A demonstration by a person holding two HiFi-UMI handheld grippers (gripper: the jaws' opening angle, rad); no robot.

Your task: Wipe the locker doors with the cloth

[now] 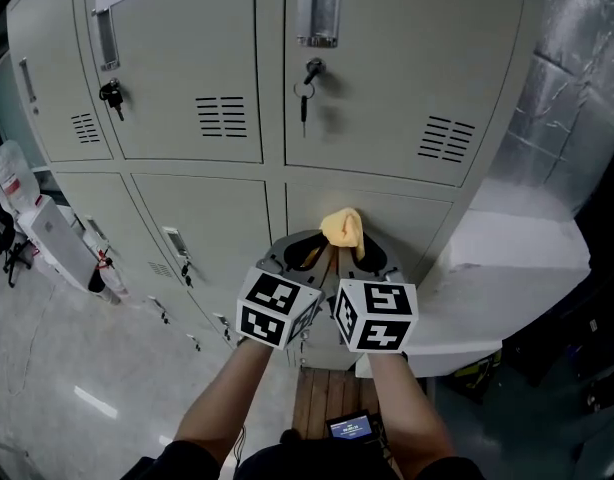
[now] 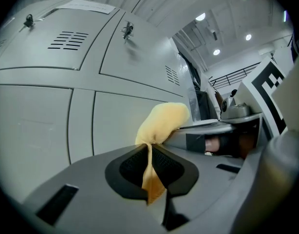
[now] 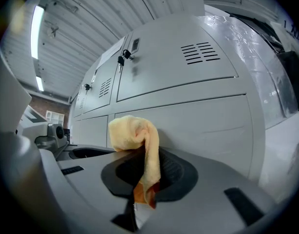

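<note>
Cloth: a yellow cloth [image 1: 343, 227] is bunched between the two grippers and is seen at the upper edge of a lower locker door [image 1: 407, 223], towards that door's left corner; whether it touches the door cannot be settled.
Left gripper: the left gripper [image 2: 149, 155] is clamped on one hanging end of the cloth, with the jaws drawn together on it and no gap left.
Right gripper: the right gripper [image 3: 147, 172] is closed on the other end of the cloth in the same way, with the fabric pinched between the jaws.
Gripper placing: both grippers are held side by side, their marker cubes nearly touching, and are pointed at the lockers.
Upper locker door: a key [image 1: 309, 72] is seen in the lock of the door above [image 1: 387, 58], and vent slots [image 1: 446, 138] are cut near that door's lower right corner.
</note>
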